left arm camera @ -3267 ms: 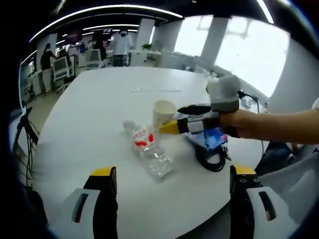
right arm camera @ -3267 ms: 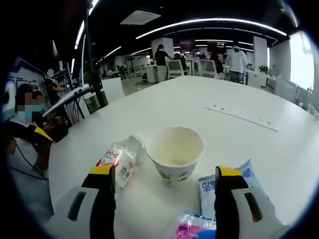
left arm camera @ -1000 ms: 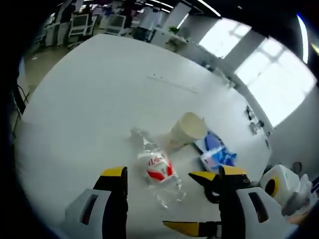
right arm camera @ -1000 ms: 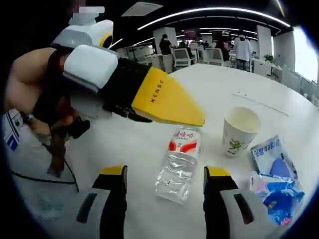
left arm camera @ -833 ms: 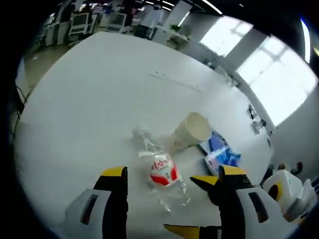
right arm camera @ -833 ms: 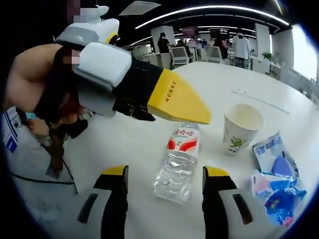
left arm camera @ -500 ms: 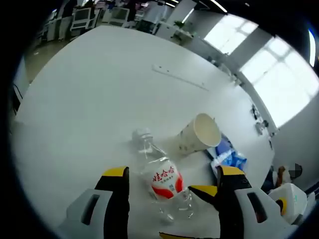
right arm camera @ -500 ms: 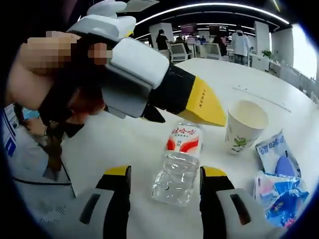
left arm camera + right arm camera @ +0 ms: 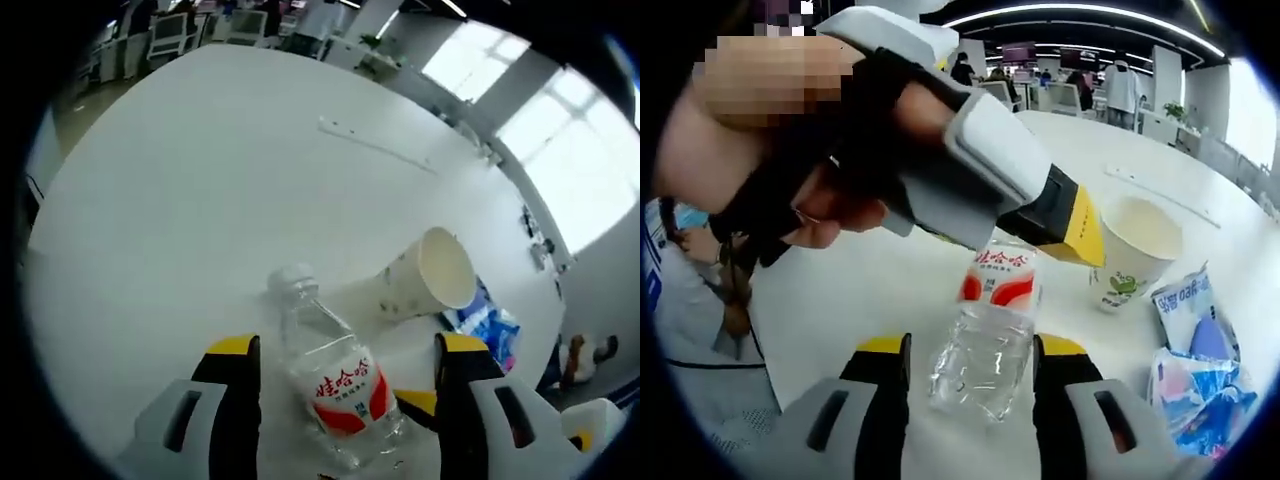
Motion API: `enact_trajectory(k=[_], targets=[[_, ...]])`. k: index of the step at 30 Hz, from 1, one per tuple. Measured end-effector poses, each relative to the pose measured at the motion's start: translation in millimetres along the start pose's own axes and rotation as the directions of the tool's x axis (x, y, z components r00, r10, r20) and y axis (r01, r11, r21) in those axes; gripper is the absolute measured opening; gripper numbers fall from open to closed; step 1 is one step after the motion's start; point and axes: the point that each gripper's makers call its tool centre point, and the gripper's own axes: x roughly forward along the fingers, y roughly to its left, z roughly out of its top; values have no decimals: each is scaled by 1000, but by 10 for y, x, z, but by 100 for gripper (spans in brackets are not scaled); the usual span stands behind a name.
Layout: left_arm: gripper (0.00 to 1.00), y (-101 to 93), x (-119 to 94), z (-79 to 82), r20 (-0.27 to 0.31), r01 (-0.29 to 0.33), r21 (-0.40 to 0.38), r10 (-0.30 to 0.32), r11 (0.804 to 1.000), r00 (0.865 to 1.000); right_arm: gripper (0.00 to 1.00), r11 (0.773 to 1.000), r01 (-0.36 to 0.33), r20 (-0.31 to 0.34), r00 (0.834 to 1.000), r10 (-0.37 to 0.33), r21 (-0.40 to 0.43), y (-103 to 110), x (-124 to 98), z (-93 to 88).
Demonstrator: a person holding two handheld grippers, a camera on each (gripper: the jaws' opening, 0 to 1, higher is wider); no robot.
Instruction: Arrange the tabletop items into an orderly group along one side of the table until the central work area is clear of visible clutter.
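Observation:
A crumpled clear water bottle [image 9: 338, 385] with a red and white label lies on the white table [image 9: 180, 190], cap pointing away. My left gripper [image 9: 347, 346] hangs open over it, a jaw on each side in the view. In the right gripper view the bottle [image 9: 985, 340] lies between the jaws of my right gripper [image 9: 970, 346], which is open but narrowed, close to the bottle's sides. The left gripper [image 9: 980, 175], held by a hand, hovers above the bottle's neck. A paper cup [image 9: 1135, 245] stands just beyond; the left gripper view shows the cup [image 9: 430, 285] too.
Blue snack packets [image 9: 1195, 350] lie right of the cup, and the left gripper view has these packets [image 9: 492, 330] beside it. A white power strip [image 9: 375, 145] lies further across the table. Desks, chairs and people [image 9: 1120, 95] fill the room behind.
Both cameras moved closer to the bottle. The right gripper's jaws narrowed around it. The left gripper came further over the bottle in the right gripper view.

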Motion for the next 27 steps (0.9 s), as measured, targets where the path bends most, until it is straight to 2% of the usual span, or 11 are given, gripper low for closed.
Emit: enact_trajectory(k=[5, 8, 14, 18, 24, 27], targets=[[64, 41, 93, -4, -13, -9, -2, 9, 1000, 1000, 44, 1000, 2, 11, 1000, -2, 28, -17, 31, 6], [64, 62, 117, -23, -19, -28, 5, 28, 1000, 999, 42, 1000, 5, -5, 1000, -5, 5, -27, 51, -36], [62, 67, 165, -52, -34, -37, 17, 38, 999, 999, 43, 1000, -6, 4, 1000, 6, 28, -20, 78, -47], [55, 80, 188, -67, -41, -47, 2, 47, 999, 998, 43, 999, -15, 2, 1000, 14, 34, -9, 92, -61], [44, 166, 201, -76, -44, -83, 31, 84, 996, 995, 43, 999, -20, 9, 1000, 19, 48, -10, 107, -75], [43, 166, 204, -70, -45, -83, 18, 83, 996, 996, 43, 999, -17, 15, 1000, 16, 41, -11, 105, -74]])
